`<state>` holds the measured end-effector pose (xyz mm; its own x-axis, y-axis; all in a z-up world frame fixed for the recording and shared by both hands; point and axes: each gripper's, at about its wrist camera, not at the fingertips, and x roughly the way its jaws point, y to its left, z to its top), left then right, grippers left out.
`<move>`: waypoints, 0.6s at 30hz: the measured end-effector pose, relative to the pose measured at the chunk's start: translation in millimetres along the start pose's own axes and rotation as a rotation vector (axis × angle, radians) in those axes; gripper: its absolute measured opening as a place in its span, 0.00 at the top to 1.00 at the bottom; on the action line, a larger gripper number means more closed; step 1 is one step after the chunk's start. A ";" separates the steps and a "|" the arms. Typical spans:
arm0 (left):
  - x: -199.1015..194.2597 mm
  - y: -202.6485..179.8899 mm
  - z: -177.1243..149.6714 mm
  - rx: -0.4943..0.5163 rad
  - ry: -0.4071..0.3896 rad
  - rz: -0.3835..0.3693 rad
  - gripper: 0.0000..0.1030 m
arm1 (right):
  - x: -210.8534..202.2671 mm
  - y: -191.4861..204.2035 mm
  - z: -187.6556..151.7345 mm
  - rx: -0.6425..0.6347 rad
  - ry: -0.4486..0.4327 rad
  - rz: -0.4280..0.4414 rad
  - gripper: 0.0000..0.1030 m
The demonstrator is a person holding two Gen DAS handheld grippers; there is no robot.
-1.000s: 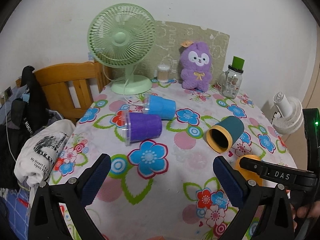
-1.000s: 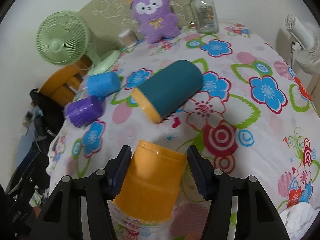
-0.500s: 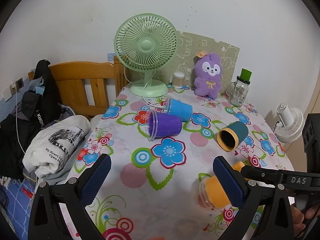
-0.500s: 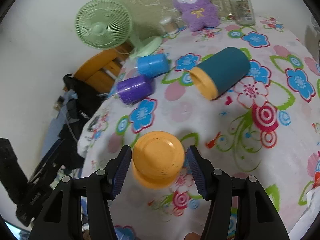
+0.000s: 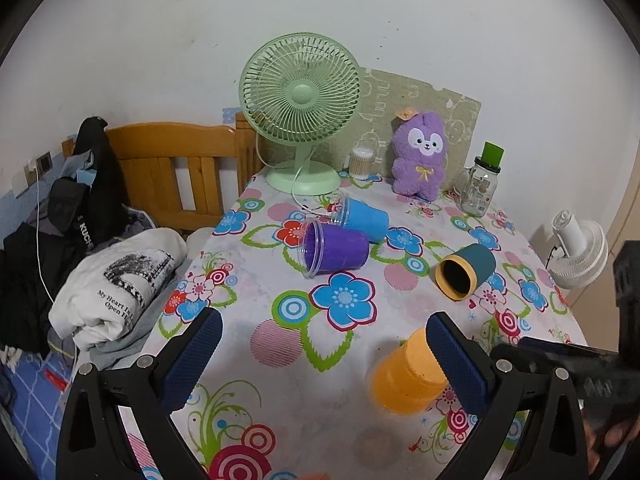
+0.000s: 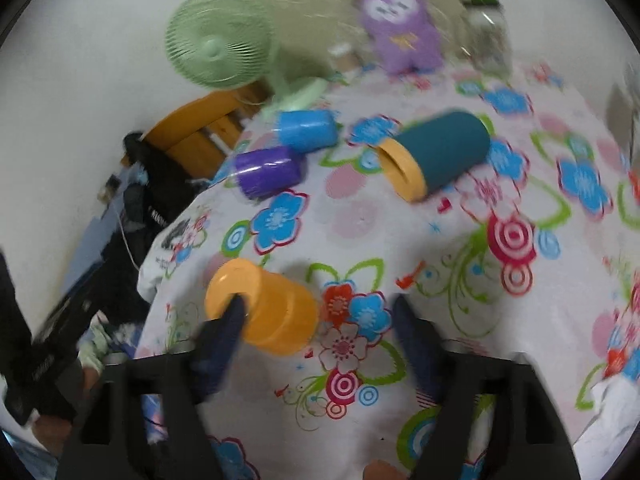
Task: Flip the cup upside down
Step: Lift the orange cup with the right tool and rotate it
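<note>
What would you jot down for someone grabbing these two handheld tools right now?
Left tool: open, empty, hovering above the floral tablecloth.
Right tool: open, the orange plastic cup off to one side of it.
Done: orange cup stands upside down, base up, near the table's front edge.
Left: purple plastic cup, blue plastic cup and teal cup with yellow rim lie on their sides.

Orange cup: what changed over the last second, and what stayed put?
The right claw held the orange cup between its fingers a second ago, turned it base-up onto the table, and has now opened and let go; the cup stands upside down on the tablecloth. The left claw stayed open. The purple cup, blue cup and teal cup still lie sideways.
</note>
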<state>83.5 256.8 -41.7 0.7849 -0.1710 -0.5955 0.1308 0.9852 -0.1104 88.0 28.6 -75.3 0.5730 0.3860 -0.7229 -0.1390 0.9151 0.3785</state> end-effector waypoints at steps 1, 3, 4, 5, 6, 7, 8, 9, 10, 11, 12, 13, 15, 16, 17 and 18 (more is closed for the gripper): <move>-0.1 1.2 -0.4 -0.006 0.001 -0.001 0.00 | -1.9 9.4 -1.8 -0.051 -0.014 -0.010 0.00; -1.2 4.1 -2.1 -0.019 0.001 0.005 0.00 | -3.3 20.8 -4.5 -0.123 -0.024 -0.025 0.00; -1.7 6.2 -3.2 -0.026 0.003 0.007 0.00 | -2.2 26.1 -5.7 -0.152 -0.029 -0.032 0.00; -1.6 7.8 -3.9 -0.030 0.005 0.009 0.00 | 0.0 30.9 -7.0 -0.181 -0.030 -0.034 0.00; -2.4 11.3 -5.9 -0.041 0.004 0.017 0.00 | 2.6 34.0 -8.5 -0.199 -0.026 -0.032 0.00; -3.2 14.9 -7.3 -0.051 0.003 0.024 0.00 | 7.2 38.2 -10.2 -0.218 -0.018 -0.026 0.00; -3.3 19.3 -8.8 -0.070 0.004 0.033 0.00 | 11.6 41.5 -10.9 -0.233 -0.013 -0.015 0.00; -2.8 22.6 -9.7 -0.082 0.008 0.035 0.00 | 14.9 44.9 -11.5 -0.244 -0.013 -0.004 0.00; -1.7 27.0 -10.7 -0.098 0.016 0.036 0.00 | 20.2 48.0 -11.3 -0.261 -0.015 0.010 0.00; -0.6 30.0 -11.3 -0.107 0.025 0.037 0.00 | 25.7 51.1 -11.2 -0.270 -0.020 0.009 0.00; -0.1 31.9 -11.6 -0.113 0.033 0.041 0.00 | 31.4 52.8 -10.3 -0.277 -0.022 -0.002 0.00; -0.4 32.4 -11.7 -0.113 0.034 0.044 0.00 | 37.2 54.6 -9.5 -0.287 -0.022 -0.015 0.01; -2.8 32.5 -12.2 -0.108 0.026 0.050 0.00 | 45.9 55.4 -7.7 -0.287 -0.018 -0.011 0.07; -3.9 31.8 -12.1 -0.103 0.021 0.050 0.00 | 50.8 53.4 -6.3 -0.271 0.001 0.020 0.15; -4.4 31.2 -12.0 -0.100 0.018 0.051 0.00 | 54.3 51.2 -4.9 -0.251 0.021 0.049 0.19; -4.5 30.5 -11.9 -0.096 0.017 0.052 0.00 | 58.5 46.5 -3.1 -0.219 0.046 0.078 0.26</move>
<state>76.8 287.5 -51.9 0.7789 -0.1208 -0.6154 0.0311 0.9875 -0.1545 112.5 94.1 -101.8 0.5170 0.4572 -0.7236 -0.3564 0.8836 0.3037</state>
